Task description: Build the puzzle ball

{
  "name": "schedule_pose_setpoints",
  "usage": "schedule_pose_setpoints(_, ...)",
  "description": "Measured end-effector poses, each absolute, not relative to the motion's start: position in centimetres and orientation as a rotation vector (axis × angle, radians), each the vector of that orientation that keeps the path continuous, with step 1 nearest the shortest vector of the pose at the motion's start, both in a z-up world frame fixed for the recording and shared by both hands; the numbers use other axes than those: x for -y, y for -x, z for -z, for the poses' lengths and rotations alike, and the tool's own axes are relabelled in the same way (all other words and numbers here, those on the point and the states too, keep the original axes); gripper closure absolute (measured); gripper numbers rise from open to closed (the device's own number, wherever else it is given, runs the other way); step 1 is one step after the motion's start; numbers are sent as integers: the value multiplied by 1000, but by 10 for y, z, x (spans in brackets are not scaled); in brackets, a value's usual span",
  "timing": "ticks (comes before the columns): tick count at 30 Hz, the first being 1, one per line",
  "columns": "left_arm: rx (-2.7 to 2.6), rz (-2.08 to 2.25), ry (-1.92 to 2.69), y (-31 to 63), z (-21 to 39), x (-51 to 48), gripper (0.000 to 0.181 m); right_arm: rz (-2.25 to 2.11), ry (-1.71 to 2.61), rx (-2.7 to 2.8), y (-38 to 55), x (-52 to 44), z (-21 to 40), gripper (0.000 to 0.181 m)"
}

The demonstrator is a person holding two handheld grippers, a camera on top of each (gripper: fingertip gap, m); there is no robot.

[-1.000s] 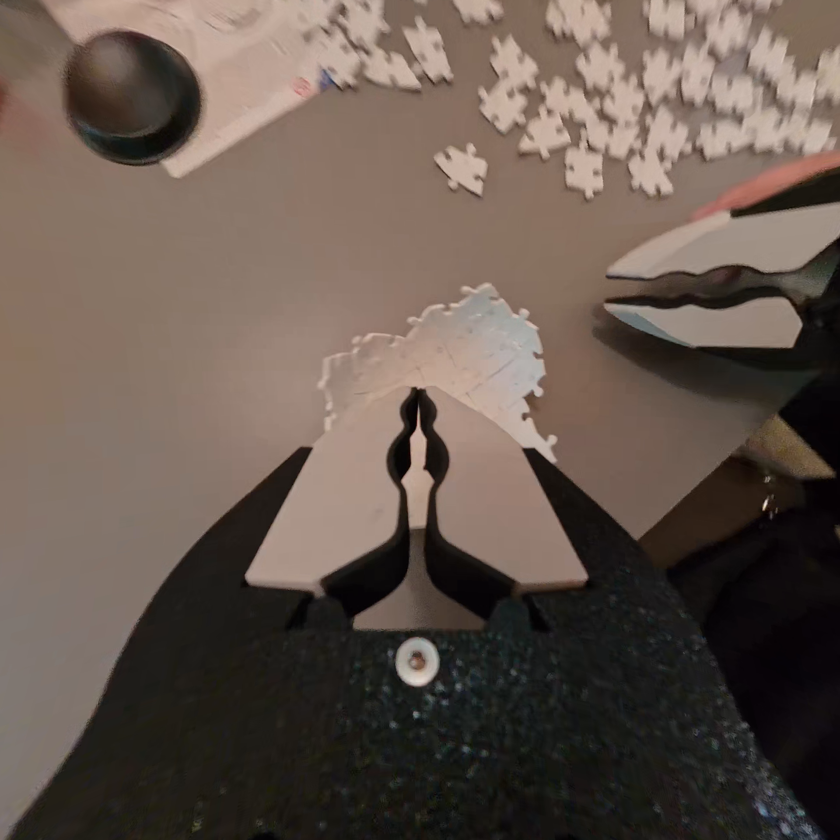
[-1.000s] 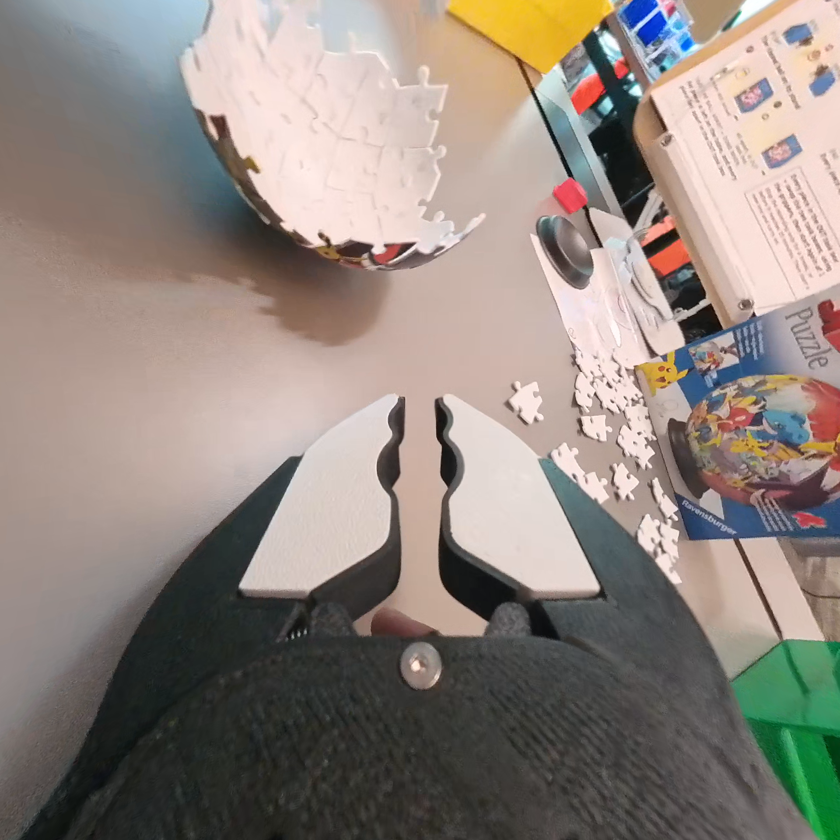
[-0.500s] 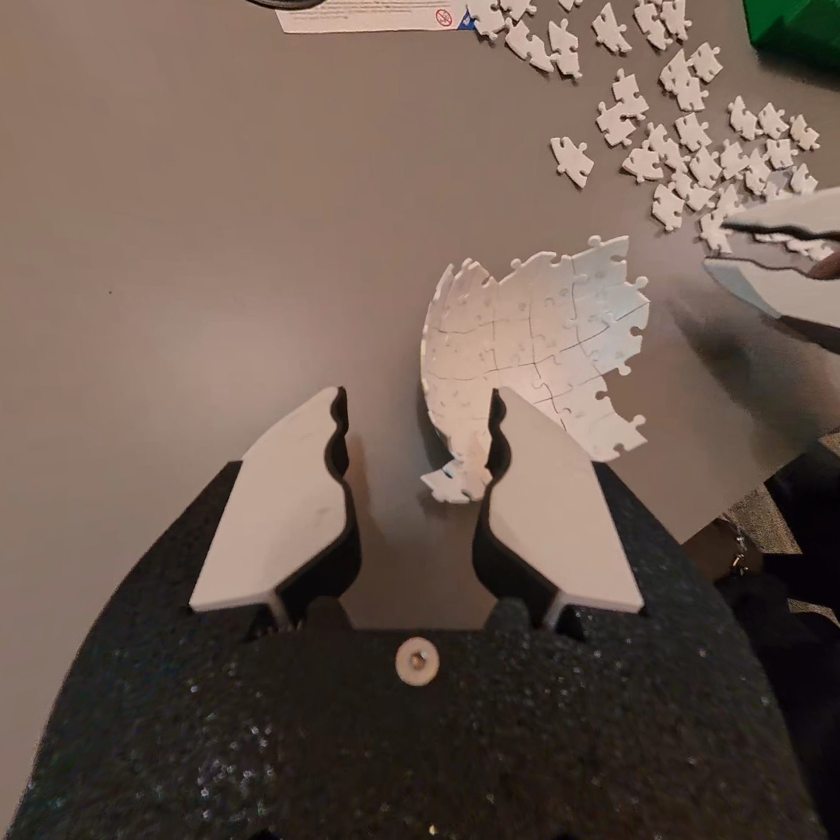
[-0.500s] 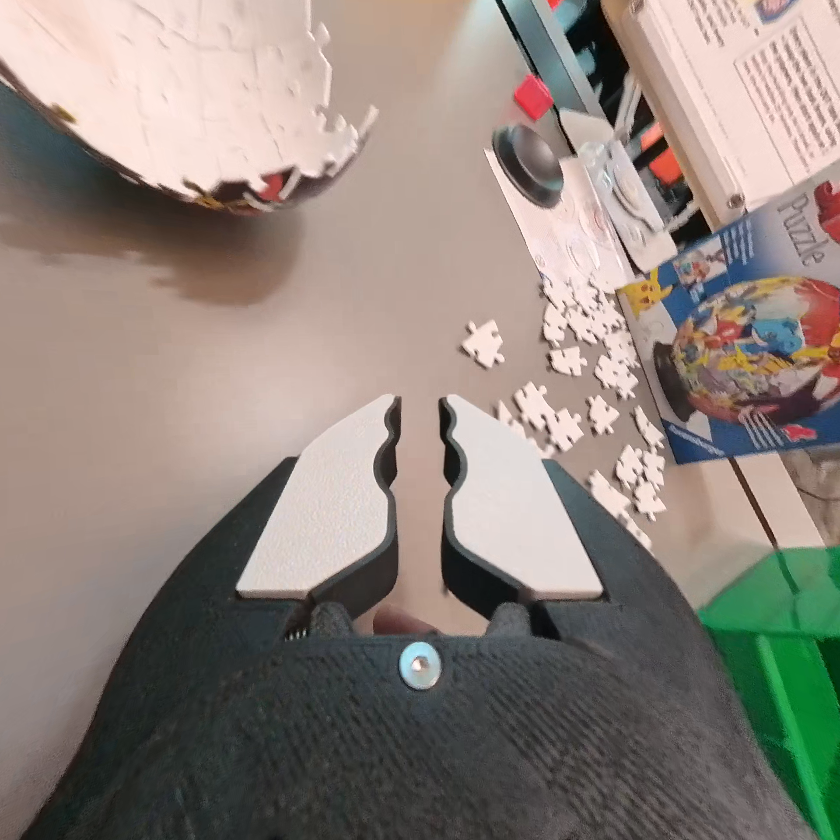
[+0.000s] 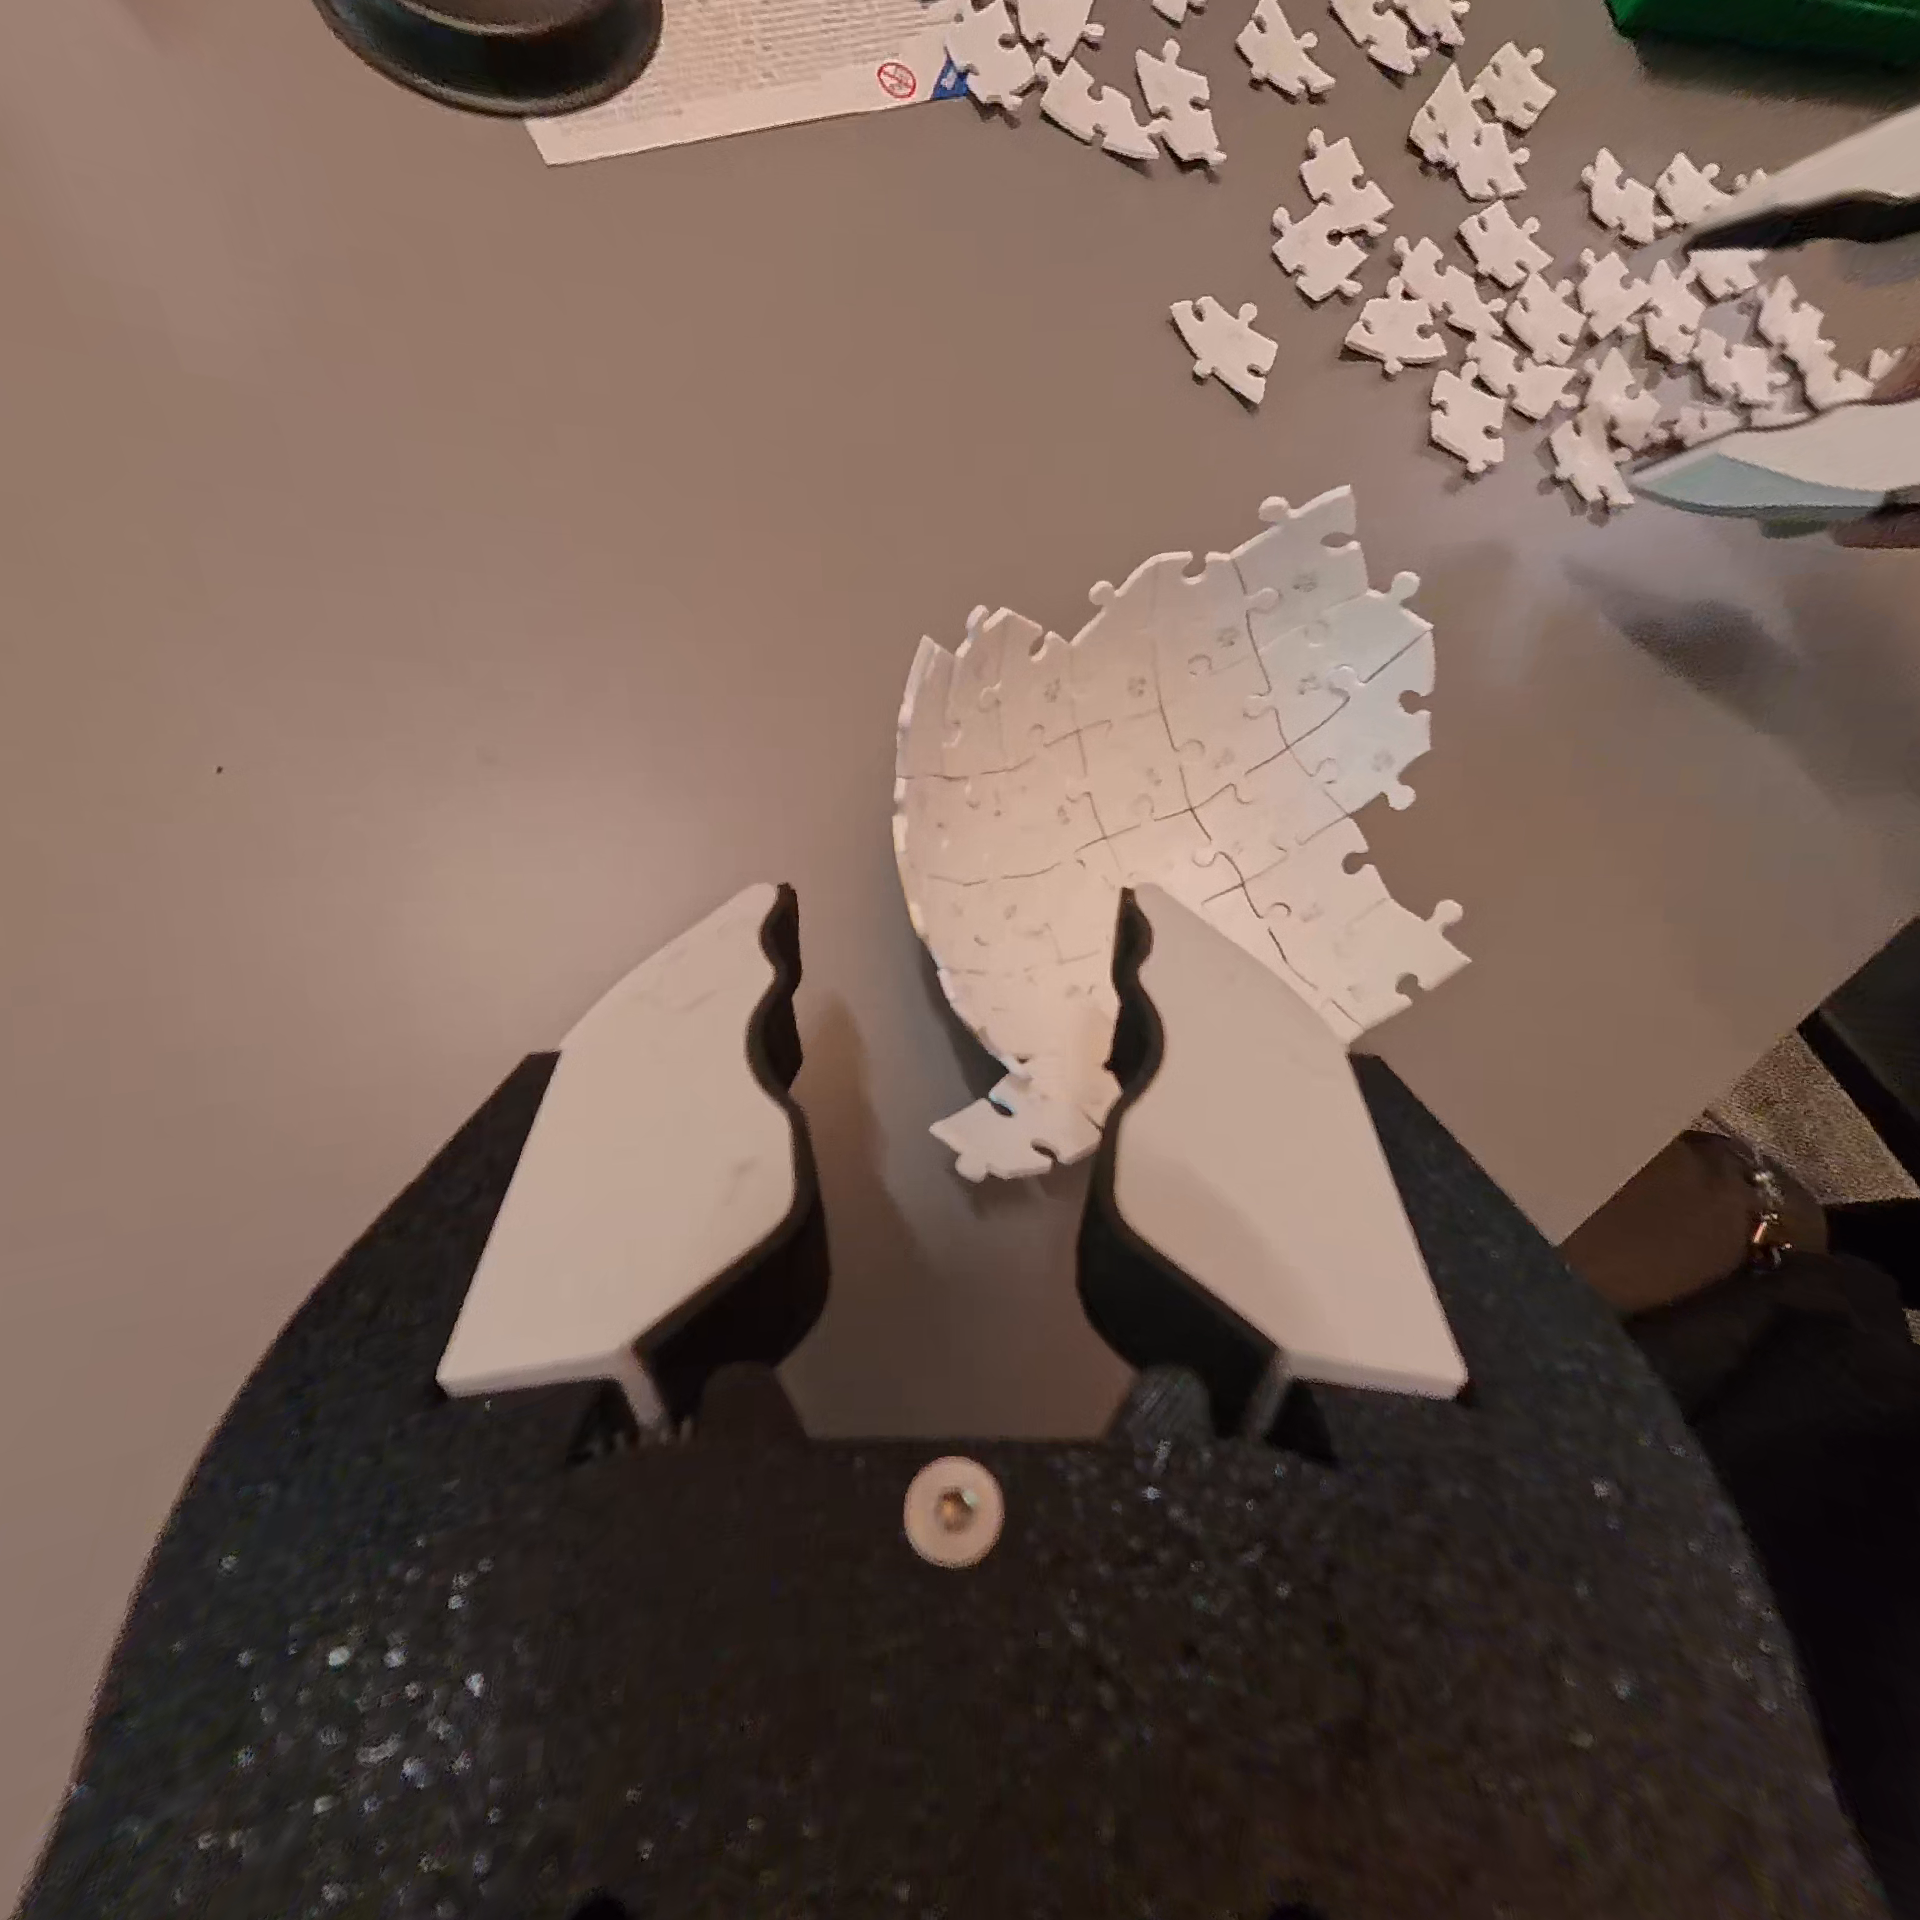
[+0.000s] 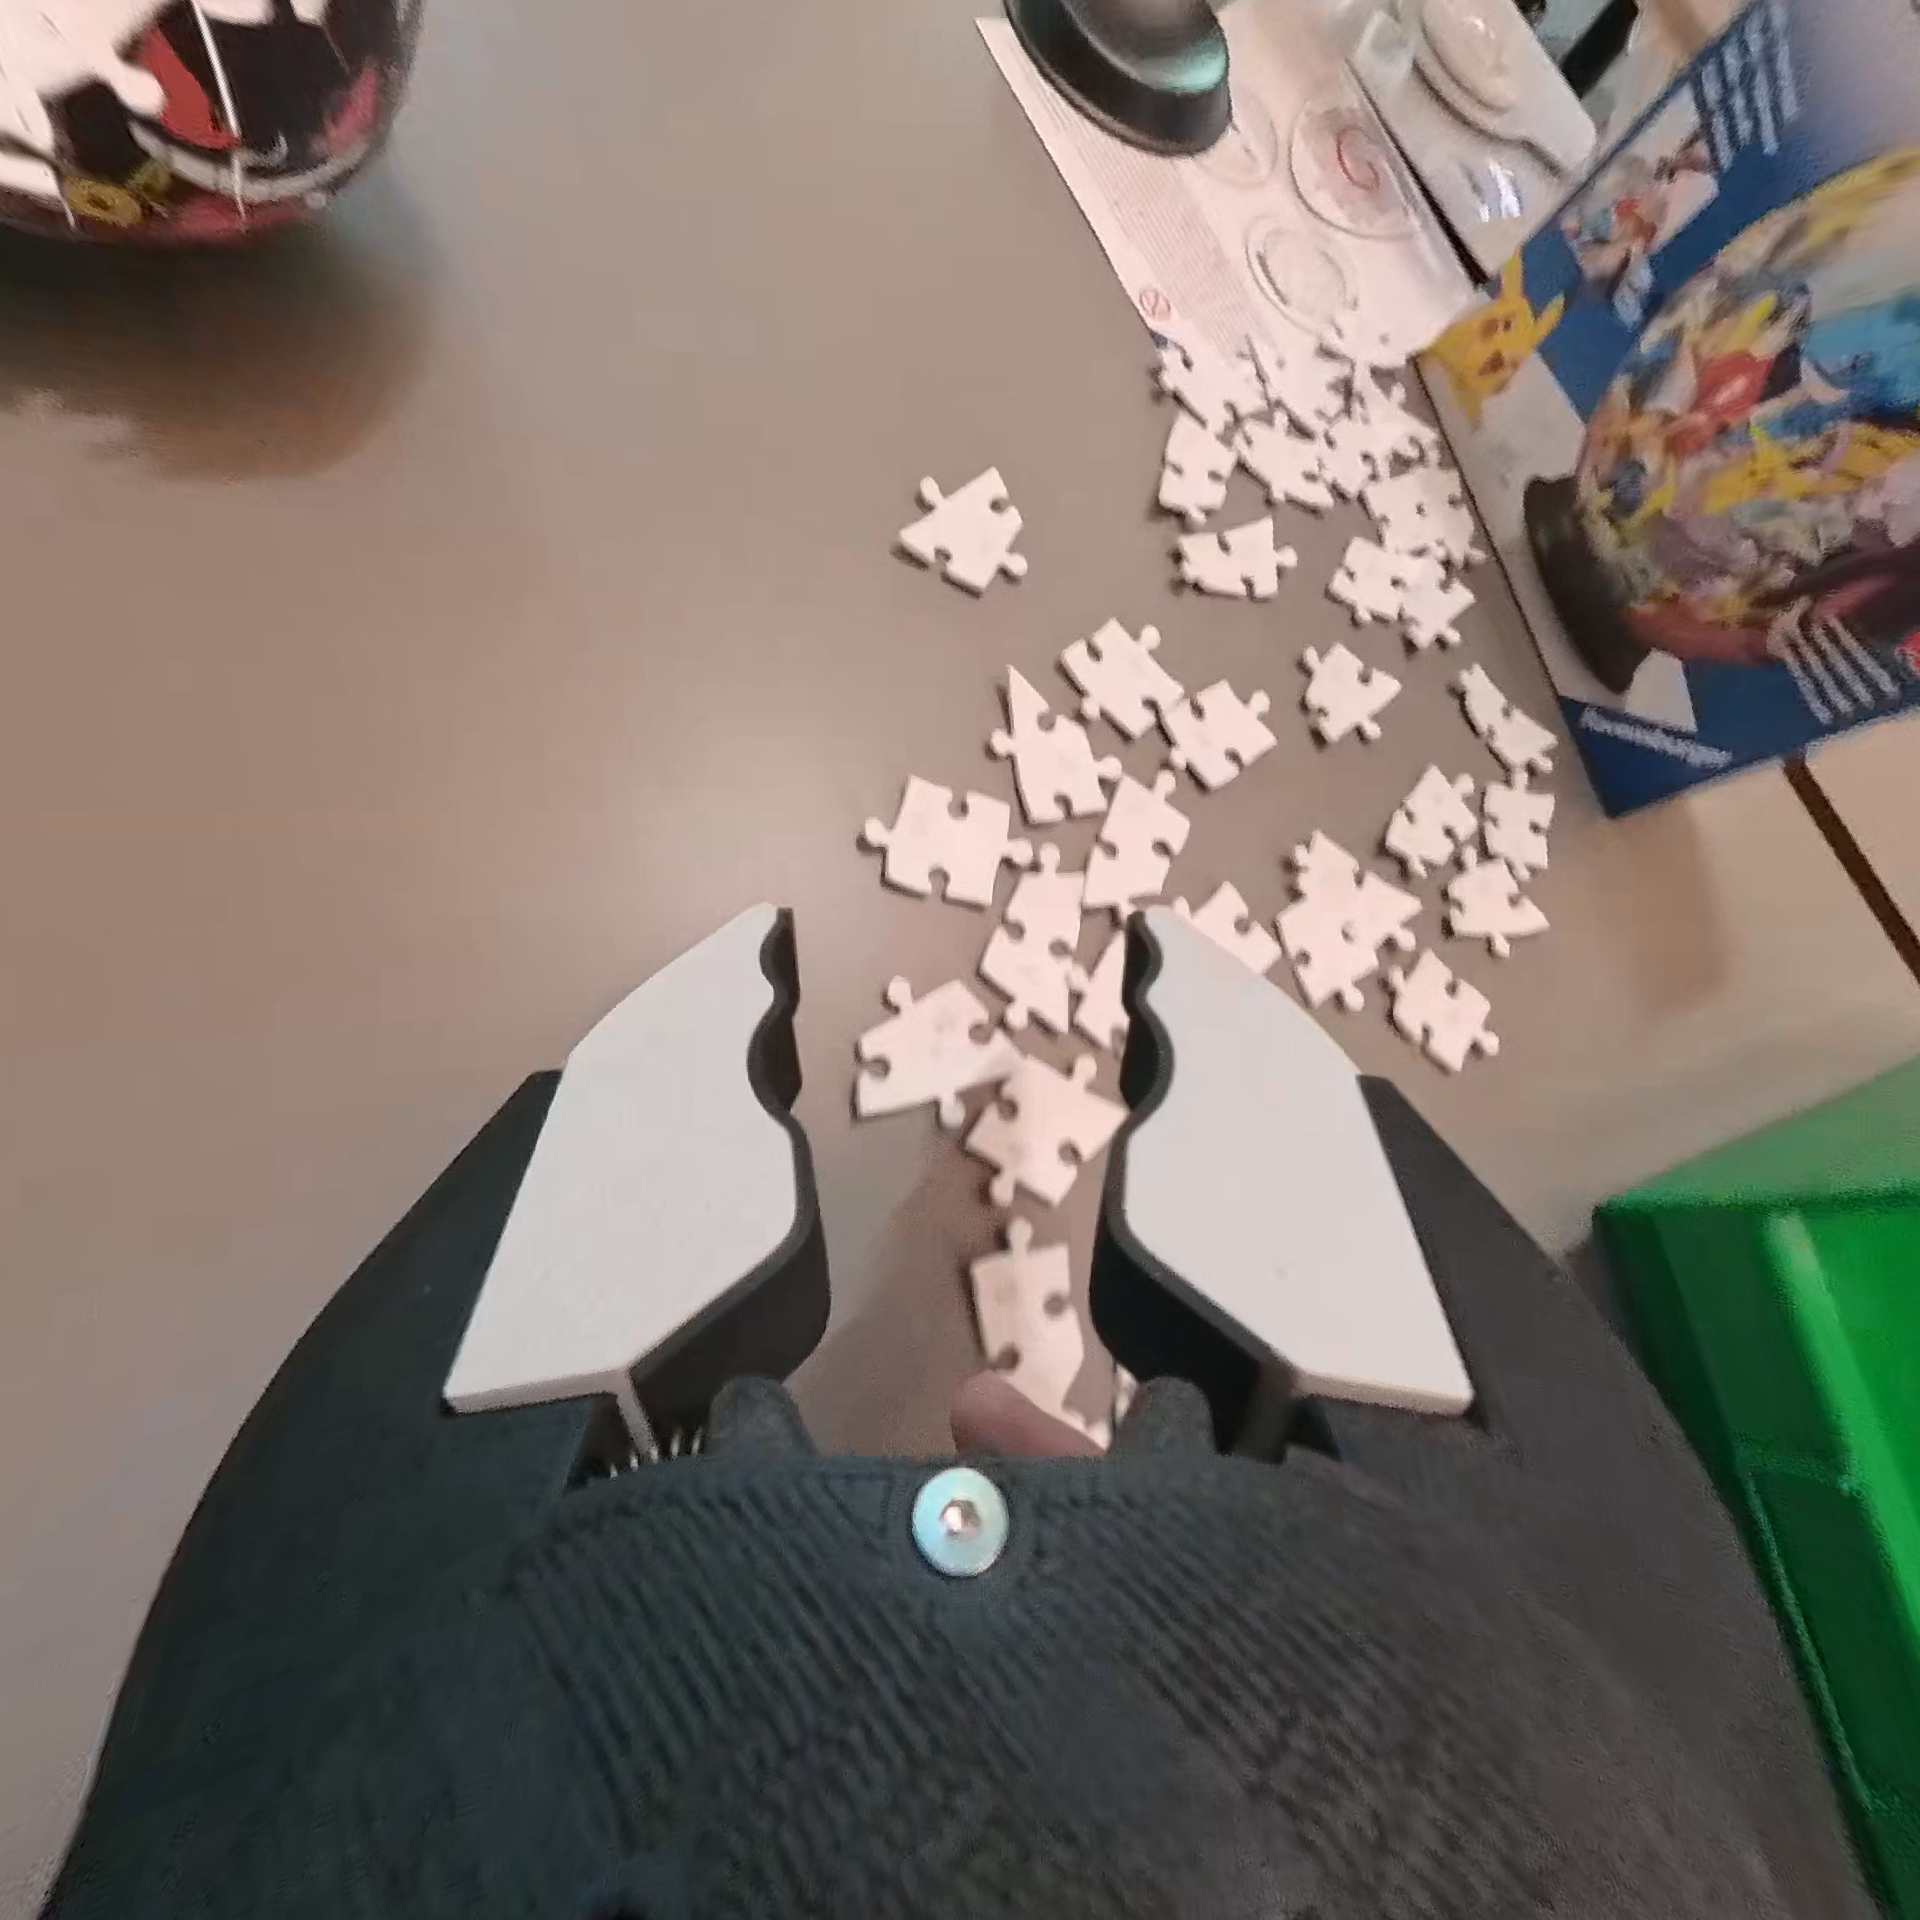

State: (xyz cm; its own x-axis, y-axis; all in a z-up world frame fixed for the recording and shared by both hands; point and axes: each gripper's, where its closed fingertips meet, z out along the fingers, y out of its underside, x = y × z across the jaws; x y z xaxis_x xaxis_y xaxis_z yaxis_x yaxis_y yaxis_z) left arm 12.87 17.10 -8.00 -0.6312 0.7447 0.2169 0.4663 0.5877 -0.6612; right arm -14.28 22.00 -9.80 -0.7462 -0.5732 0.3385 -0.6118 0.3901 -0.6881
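While left cam shows shell [image 5: 1164, 790] inside, right shows box [image 6: 1714, 416].

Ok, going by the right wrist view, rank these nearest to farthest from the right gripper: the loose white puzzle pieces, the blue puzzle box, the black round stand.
1. Loose white puzzle pieces, just ahead of the right gripper.
2. Blue puzzle box, far right.
3. Black round stand, top edge.

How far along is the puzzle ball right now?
Done: a curved section of joined pieces lies on the table. In hand: nothing; the left gripper is open beside it, and the right gripper is open over the loose pieces. Left: dozens of pieces are unplaced.
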Motion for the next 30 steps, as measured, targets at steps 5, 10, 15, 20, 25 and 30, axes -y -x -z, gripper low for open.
schedule_pose_setpoints(5, 2330, -815, 1044, -128, 75, -177, 125, -1278, -1160, 2582, 126, -183, 107, 121)
schedule_pose_setpoints(10, 2320, -859, 1082, -131, 71, -179, 126, -1258, -1112, 2628, 116, -151, 115, 121)
schedule_pose_setpoints(15, 2336, -886, 1114, -139, 72, -170, 128, -1250, -1108, 2615, 131, -124, 109, 122)
schedule_pose_setpoints(20, 2309, -925, 1103, -140, 68, -164, 131, -1232, -1050, 2611, 157, -91, 100, 123)
schedule_pose_setpoints(25, 2340, -946, 1097, -154, 71, -157, 132, -1163, -1089, 2721, 165, -76, 107, 128)
schedule_pose_setpoints(30, 2317, -1038, 1057, -164, 61, -146, 139, -1103, -1011, 2789, 178, -87, 110, 128)
